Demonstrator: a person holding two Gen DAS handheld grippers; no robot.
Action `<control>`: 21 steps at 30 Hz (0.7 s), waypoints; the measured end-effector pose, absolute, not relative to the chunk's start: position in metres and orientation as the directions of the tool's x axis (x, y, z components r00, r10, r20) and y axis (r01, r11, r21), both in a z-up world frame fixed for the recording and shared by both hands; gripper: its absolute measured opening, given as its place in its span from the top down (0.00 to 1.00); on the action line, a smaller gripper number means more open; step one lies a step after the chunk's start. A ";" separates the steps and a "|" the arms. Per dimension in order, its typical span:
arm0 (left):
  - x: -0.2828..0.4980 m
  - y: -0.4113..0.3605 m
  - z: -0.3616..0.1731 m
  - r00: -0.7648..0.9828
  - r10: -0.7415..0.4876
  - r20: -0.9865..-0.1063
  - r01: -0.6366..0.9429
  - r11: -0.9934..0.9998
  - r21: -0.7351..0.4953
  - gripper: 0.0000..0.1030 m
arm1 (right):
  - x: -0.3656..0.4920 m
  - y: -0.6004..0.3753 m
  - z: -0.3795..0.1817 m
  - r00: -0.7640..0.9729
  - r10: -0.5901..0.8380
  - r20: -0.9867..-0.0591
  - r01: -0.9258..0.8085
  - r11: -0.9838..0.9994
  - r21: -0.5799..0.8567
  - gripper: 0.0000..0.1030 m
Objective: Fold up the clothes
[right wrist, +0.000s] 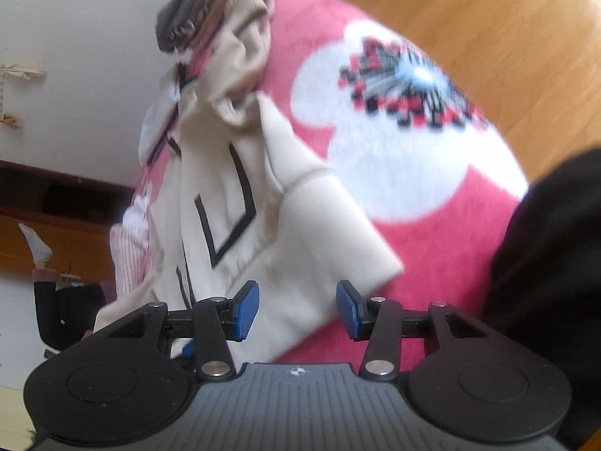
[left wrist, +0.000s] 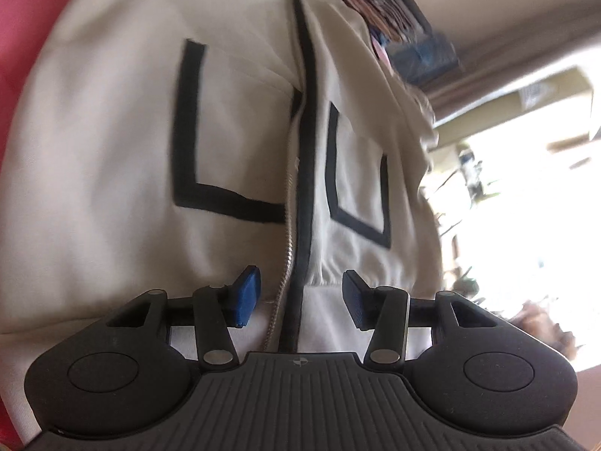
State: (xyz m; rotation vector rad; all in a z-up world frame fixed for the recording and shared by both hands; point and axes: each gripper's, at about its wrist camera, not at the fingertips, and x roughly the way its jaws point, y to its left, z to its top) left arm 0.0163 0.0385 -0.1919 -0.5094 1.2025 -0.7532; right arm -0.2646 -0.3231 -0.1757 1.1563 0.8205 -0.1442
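Cream zip jacket (left wrist: 233, 120) with black trim lies spread on a pink blanket (right wrist: 432, 263), the left claw (left wrist: 298, 297) spread over its zipper (left wrist: 285, 248) and the right claw (right wrist: 298, 310) spread empty above its sleeve (right wrist: 330, 233).

Pink blanket, wooden floor, pale wall

The pink blanket (right wrist: 432, 248) bears white patches and a red-and-black checked motif; beyond its edge lies a wooden floor (right wrist: 488, 26). A pale wall (right wrist: 94, 75) stands opposite, with a dark folded pile (right wrist: 195, 26) at the blanket's far end.
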 end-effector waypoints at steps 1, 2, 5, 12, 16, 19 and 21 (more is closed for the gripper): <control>0.015 0.035 -0.190 0.175 -0.740 -0.650 0.263 0.671 -0.693 0.54 | -0.265 -0.325 -0.172 0.710 0.274 -0.649 0.497 0.458 0.737 0.53; 0.013 0.032 -0.188 0.180 -0.729 -0.661 0.280 0.682 -0.676 0.54 | -0.264 -0.327 -0.168 0.711 0.249 -0.657 0.495 0.486 0.720 0.53; 0.009 0.028 -0.185 0.191 -0.707 -0.681 0.313 0.702 -0.640 0.56 | -0.255 -0.329 -0.161 0.700 0.190 -0.688 0.489 0.575 0.656 0.53; -0.004 0.022 -0.181 0.214 -0.643 -0.735 0.421 0.740 -0.525 0.84 | -0.220 -0.325 -0.161 0.662 0.099 -0.743 0.453 0.736 0.502 0.53; -0.007 0.024 -0.178 0.193 -0.668 -0.719 0.419 0.718 -0.555 0.96 | -0.210 -0.321 -0.167 0.636 0.097 -0.766 0.433 0.776 0.458 0.83; -0.009 0.023 -0.180 0.165 -0.672 -0.722 0.429 0.708 -0.561 0.96 | -0.212 -0.320 -0.158 0.649 0.065 -0.758 0.429 0.791 0.435 0.90; -0.006 0.021 -0.185 0.149 -0.666 -0.731 0.425 0.711 -0.560 0.96 | -0.213 -0.327 -0.161 0.628 0.042 -0.777 0.461 0.784 0.416 0.90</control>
